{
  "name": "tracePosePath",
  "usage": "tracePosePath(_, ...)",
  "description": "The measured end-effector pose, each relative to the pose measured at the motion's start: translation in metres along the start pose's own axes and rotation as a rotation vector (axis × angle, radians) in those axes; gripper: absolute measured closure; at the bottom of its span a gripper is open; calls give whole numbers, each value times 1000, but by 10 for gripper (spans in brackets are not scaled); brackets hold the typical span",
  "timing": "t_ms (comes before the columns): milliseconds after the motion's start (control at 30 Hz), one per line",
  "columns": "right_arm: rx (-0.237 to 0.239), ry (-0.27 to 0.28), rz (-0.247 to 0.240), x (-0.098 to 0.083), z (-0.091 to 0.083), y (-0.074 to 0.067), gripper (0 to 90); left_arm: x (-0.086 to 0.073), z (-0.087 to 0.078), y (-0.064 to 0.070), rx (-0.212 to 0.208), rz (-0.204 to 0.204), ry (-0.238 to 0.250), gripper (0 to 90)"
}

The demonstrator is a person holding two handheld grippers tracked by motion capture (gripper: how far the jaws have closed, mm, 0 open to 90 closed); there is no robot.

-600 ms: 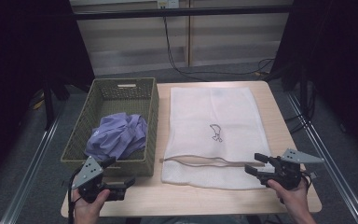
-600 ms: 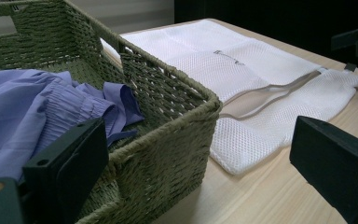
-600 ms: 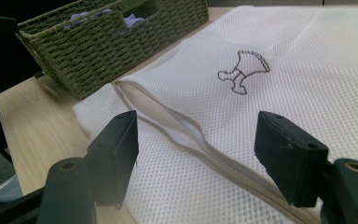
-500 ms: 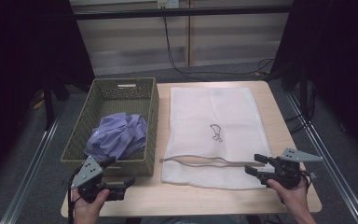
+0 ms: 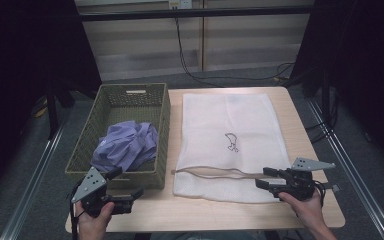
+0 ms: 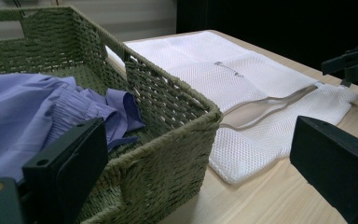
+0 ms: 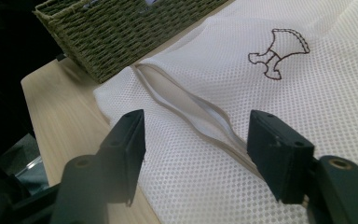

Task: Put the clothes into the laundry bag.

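A white mesh laundry bag lies flat on the table, its beige zip opening gaping along the near edge. A crumpled purple garment lies in the green woven basket to the bag's left. My left gripper sits open at the basket's near right corner; in its own view that corner stands between the wide jaws. My right gripper hovers open over the bag's near right part, and its jaws straddle the zip opening without touching it.
The wooden table has bare strips to the right of the bag and along the front edge. Black cables trail on the floor behind the table. Metal rails run along both sides. The right gripper's jaws show far off in the left gripper view.
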State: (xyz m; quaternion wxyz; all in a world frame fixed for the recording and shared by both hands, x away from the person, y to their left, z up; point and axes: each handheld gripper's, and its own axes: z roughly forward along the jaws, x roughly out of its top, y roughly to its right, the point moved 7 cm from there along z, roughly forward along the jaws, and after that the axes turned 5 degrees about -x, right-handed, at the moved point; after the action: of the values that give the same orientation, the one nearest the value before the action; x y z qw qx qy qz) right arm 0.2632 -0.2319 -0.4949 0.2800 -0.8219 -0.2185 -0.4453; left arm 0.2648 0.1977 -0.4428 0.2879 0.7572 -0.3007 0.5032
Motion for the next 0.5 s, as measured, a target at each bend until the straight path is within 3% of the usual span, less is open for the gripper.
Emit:
tracePosePath(100, 10, -2, -13, 1, 2, -3, 420, 1, -2, 1, -9, 8, 5, 45)
tracePosePath(233, 29, -5, -13, 4, 4, -9, 443, -1, -5, 3, -19, -12, 7, 61)
tracePosePath(267, 61, -15, -11, 5, 7, -12, 433, 0, -6, 2, -17, 1, 12, 60)
tracePosePath(500, 104, -68, -39, 8, 26, -22, 484, 6, -3, -1, 12, -4, 41, 57)
